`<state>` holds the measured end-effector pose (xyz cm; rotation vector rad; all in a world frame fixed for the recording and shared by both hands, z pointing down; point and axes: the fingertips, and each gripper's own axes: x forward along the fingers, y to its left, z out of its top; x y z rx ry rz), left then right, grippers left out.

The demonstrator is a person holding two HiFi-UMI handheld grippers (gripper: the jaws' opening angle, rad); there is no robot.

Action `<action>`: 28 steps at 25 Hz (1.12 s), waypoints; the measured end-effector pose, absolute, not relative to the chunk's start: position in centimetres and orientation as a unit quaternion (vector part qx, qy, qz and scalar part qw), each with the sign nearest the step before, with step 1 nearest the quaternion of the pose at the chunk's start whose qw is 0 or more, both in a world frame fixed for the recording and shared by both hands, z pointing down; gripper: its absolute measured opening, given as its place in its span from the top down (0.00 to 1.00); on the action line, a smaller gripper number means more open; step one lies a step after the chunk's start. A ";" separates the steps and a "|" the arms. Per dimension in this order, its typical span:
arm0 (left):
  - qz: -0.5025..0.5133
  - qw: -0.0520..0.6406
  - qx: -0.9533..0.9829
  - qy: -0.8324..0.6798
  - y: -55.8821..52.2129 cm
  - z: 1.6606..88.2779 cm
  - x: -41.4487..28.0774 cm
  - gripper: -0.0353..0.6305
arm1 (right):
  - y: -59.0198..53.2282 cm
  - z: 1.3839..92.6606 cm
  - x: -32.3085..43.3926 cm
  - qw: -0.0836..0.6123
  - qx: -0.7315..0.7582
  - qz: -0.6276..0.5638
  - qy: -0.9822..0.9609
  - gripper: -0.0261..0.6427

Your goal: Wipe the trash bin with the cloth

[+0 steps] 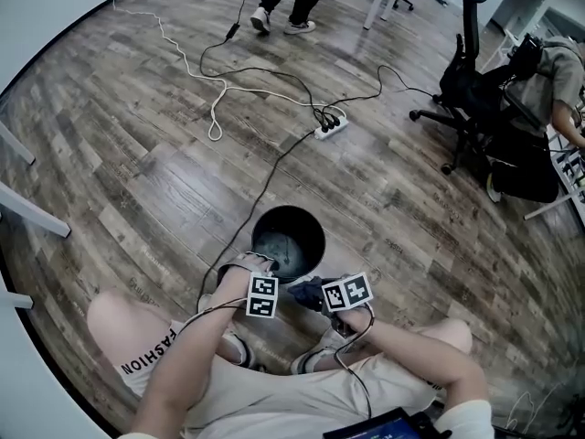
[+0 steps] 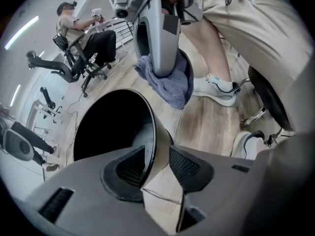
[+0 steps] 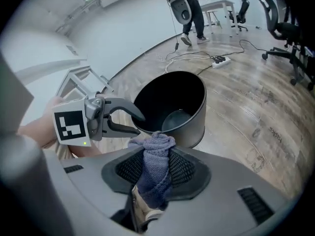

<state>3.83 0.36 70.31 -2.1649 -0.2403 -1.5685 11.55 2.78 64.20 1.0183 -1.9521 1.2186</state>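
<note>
The left claw [image 2: 156, 163] stands spread, astride the near rim of the bin [image 2: 113, 127]. One pad sits inside the wall. The other is outside it, with a strip of floor [image 2: 206, 127] showing between pad and wall.

The right claw [image 3: 155, 173] is pressed onto the cloth [image 3: 156, 149], a bunched blue-grey wad that pokes up past the pads and trails down behind them. In the head view this claw hangs just beside the bin, at its near right; whether the cloth touches the wall I cannot tell.

The bin is black, round and upright on the wooden floor, just ahead of the holder's shoes [image 2: 216, 90], its mouth open.

Farther out, cables [image 1: 265, 80] snake across the boards to a white power strip [image 1: 331, 128]. A black office chair [image 1: 466, 80] stands at the far right beside a seated person [image 1: 548, 90], and another person's legs [image 1: 292, 3] show at the top edge.
</note>
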 end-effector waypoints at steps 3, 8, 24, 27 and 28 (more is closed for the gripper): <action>-0.570 0.234 -0.784 -0.077 -0.3 70.6 3.8 0.72 | 1.4 64.6 11.3 0.312 0.392 0.444 -0.743 0.77; -0.565 0.235 -0.788 -0.070 -0.4 70.4 4.5 0.78 | 0.9 65.9 12.0 0.334 0.394 0.429 -0.741 0.77; -0.555 0.232 -0.793 -0.098 1.5 70.2 5.9 0.86 | 0.1 70.6 12.4 0.380 0.384 0.416 -0.731 0.77; -0.554 0.229 -0.795 -0.097 1.3 70.1 6.0 0.87 | -0.3 72.1 12.6 0.389 0.381 0.402 -0.736 0.77; -0.553 0.229 -0.795 -0.097 1.2 70.0 6.0 0.87 | -0.4 72.7 12.6 0.391 0.381 0.400 -0.736 0.77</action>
